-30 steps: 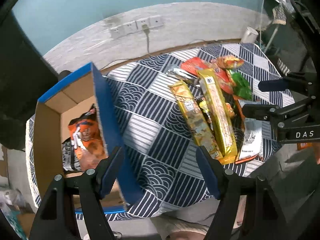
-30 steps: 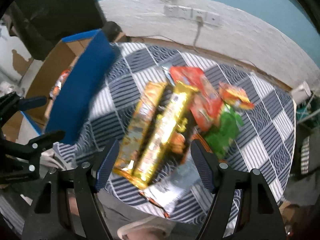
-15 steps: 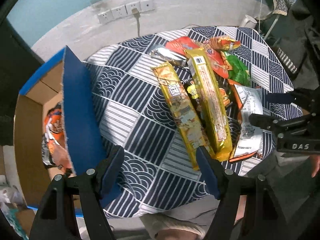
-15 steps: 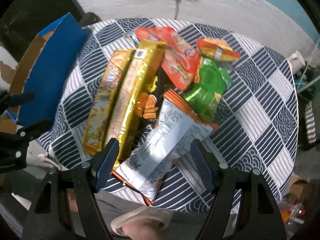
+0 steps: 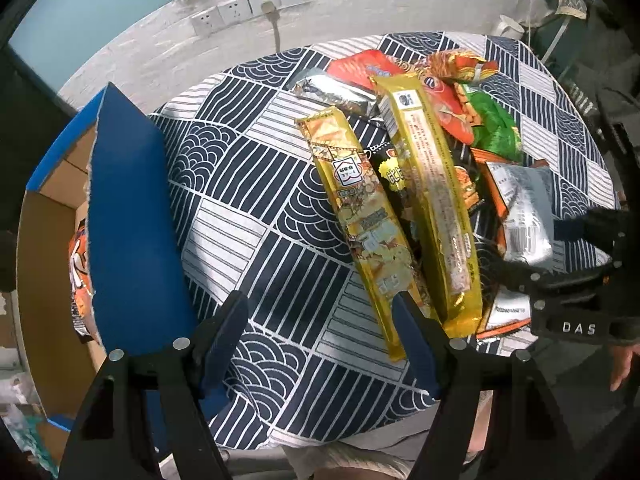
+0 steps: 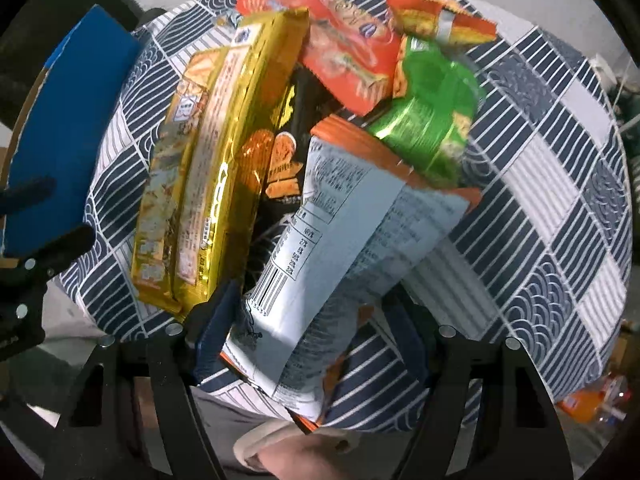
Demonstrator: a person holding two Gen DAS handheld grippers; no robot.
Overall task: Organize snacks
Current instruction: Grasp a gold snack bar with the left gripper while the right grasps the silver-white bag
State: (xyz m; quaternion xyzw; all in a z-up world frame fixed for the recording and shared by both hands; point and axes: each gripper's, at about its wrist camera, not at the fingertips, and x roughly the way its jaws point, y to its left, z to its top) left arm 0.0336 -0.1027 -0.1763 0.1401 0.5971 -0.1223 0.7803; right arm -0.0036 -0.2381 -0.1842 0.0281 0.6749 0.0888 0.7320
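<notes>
My right claw (image 6: 308,320) wide around silver pack (image 6: 340,248), barcode near; left claw (image 5: 320,320) wide; "DAS" readable on right claw body.

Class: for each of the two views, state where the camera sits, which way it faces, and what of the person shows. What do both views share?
Left wrist: on left gripper, facing down at tablecloth and blue box; right gripper shows.
Right wrist: on right gripper, over silver packet; a foot shows.
Shared: gold packets, the box.

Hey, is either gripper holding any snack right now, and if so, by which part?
Neither. The left gripper is open over the tablecloth; the right gripper is open, straddling the silver bag's near end.
</notes>
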